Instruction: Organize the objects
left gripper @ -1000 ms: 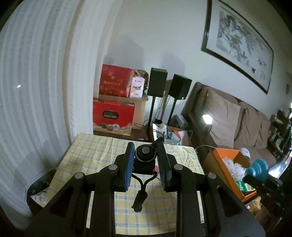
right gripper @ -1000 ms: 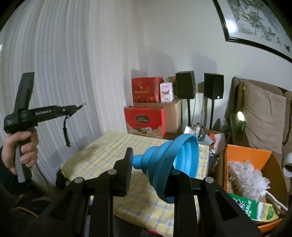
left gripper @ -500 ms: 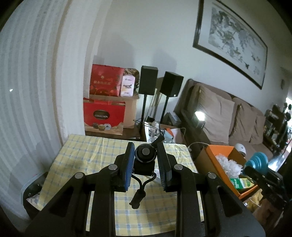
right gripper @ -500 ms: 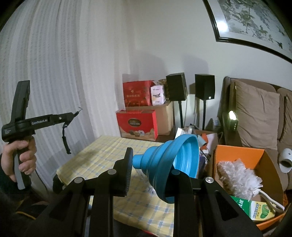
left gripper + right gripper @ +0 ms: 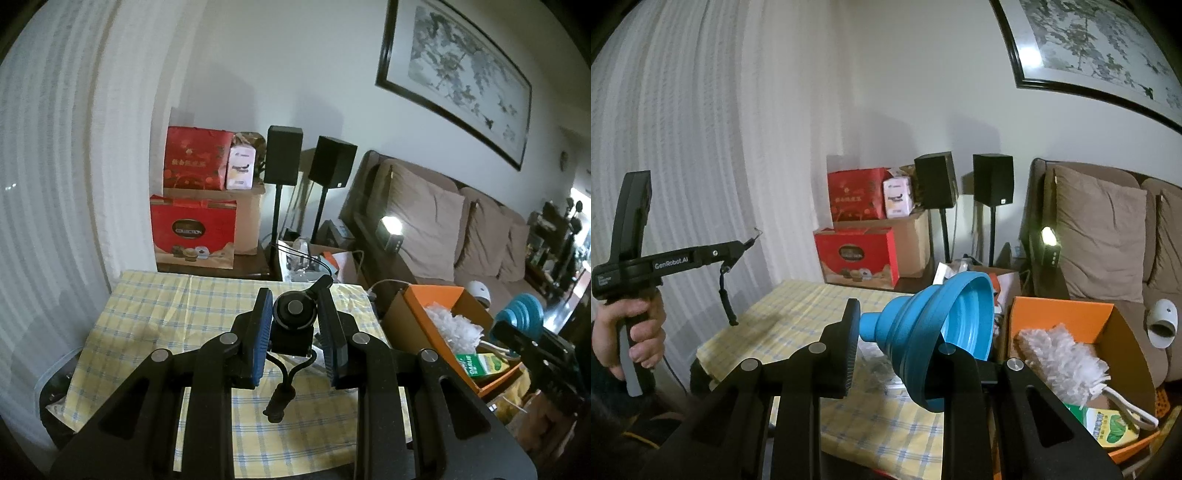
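My left gripper (image 5: 294, 297) is shut on a small black round device (image 5: 291, 332) with a lever on top and a strap hanging below it. It hovers over a table with a yellow checked cloth (image 5: 166, 314). In the right wrist view my right gripper (image 5: 897, 325) is shut on a blue collapsible funnel (image 5: 945, 317), spout to the left, above the table's right side. The same view shows the left gripper (image 5: 753, 236) at the far left, held by a hand (image 5: 635, 332). The funnel (image 5: 521, 314) also shows at the right edge of the left wrist view.
An orange box (image 5: 1071, 314) right of the table holds a white duster (image 5: 1060, 358) and a green carton (image 5: 1108, 428). Red gift boxes (image 5: 192, 229) and two black speakers (image 5: 284, 155) stand behind the table, a brown sofa (image 5: 436, 221) to the right.
The left gripper has drifted sideways, bringing the orange box and sofa further into its view. Both grips are unchanged; the right gripper has hardly moved.
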### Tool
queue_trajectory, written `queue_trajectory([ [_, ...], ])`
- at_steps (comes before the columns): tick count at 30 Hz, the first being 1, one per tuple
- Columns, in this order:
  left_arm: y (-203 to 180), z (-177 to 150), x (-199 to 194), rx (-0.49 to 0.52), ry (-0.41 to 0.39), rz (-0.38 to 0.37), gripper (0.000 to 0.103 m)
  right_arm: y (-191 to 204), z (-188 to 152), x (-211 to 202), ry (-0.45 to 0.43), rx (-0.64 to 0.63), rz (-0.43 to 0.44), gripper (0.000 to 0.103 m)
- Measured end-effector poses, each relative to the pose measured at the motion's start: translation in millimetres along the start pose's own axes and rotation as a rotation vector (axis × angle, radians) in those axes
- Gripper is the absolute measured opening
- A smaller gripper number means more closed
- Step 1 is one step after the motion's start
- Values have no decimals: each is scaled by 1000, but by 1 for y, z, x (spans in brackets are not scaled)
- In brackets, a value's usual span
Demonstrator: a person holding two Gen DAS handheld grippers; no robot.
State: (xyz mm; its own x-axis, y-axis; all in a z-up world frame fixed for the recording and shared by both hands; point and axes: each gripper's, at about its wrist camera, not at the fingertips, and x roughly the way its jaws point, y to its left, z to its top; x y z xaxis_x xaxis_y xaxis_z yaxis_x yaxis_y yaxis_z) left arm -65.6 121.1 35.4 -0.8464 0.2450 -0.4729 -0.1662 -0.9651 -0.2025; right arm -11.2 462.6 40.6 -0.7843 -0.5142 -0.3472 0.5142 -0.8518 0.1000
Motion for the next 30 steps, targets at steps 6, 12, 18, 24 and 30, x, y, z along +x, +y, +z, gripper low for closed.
queue_trajectory([
  [6,-6,-2,1,8,11,-9,23,-6,3,-1,-3,11,-13,23],
  [12,-13,-1,4,15,18,-20,23,-14,3,-4,-7,21,-30,23],
  [18,-24,-1,10,31,33,-27,23,-15,5,-7,-15,21,-43,23],
  [24,-36,-1,15,39,42,-46,23,-16,6,-9,-20,10,-61,23],
  [30,-44,-2,17,52,53,-47,23,-21,7,-11,-21,19,-76,23],
])
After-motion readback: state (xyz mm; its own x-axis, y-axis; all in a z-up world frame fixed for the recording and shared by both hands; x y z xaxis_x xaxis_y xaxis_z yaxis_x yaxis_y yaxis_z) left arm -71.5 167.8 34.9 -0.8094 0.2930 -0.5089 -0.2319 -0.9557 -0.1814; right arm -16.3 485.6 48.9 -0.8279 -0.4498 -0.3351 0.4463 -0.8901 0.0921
